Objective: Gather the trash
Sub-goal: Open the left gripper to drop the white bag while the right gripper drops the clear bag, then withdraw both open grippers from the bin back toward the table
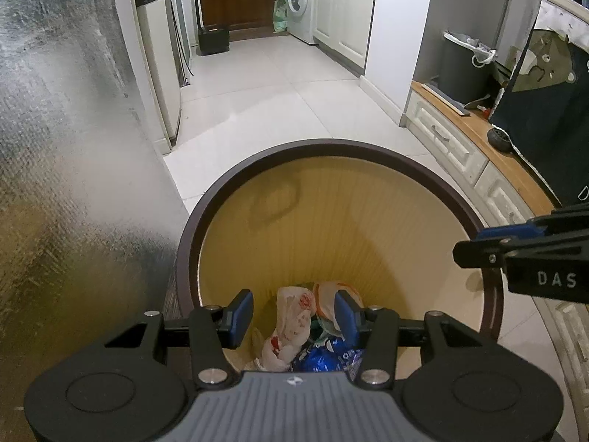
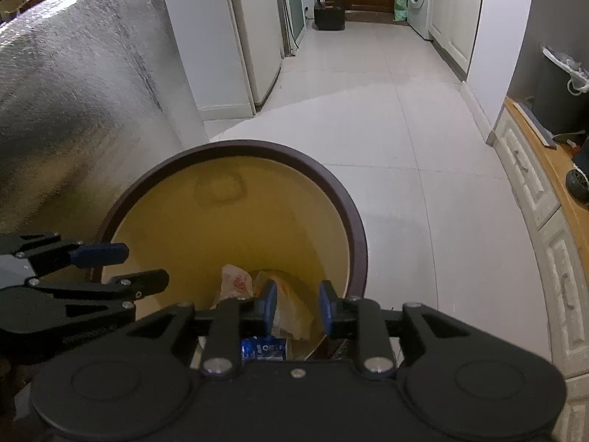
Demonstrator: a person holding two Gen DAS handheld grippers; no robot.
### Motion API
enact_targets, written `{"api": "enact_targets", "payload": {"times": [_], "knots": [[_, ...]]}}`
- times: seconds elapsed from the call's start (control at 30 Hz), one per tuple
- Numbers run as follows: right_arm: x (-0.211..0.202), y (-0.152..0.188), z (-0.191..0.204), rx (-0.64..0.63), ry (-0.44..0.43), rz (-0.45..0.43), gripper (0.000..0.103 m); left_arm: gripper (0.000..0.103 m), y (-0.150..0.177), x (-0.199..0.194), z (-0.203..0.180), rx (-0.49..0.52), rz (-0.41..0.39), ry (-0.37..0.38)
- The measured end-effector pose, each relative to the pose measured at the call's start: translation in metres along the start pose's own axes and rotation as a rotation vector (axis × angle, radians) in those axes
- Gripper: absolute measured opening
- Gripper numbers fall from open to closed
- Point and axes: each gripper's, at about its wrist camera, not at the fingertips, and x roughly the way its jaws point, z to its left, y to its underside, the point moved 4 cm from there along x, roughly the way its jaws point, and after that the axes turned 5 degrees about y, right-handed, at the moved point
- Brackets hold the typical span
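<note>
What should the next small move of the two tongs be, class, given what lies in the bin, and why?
Probably lift both tongs clear of the bin. The left tongs and the right tongs stand open above its mouth with nothing between their pads, while the white bag and the blue wrapper already lie at the bottom. No trash seems left to drop here.

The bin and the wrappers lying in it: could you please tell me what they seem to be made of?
The bin: likely plastic, smooth matte cream wall under a dark brown rim. White wrapper: thin crinkled plastic film, red print. Blue wrapper: glossy film or foil, by its sheen.
</note>
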Motion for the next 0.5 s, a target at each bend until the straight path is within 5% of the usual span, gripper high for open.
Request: {"api": "enact_targets", "payload": {"times": [0.37, 0.5], "knots": [[-0.021, 0.015, 0.001, 0.020, 0.009, -0.024, 0.042, 0.051, 0.014, -0.022, 0.007, -0.033, -0.003, -0.012], [-0.028, 0.022, -0.002, 0.028, 0.019, -0.027, 0.044, 0.061, 0.016, -0.031, 0.006, -0.029, -0.014, -0.019]]}}
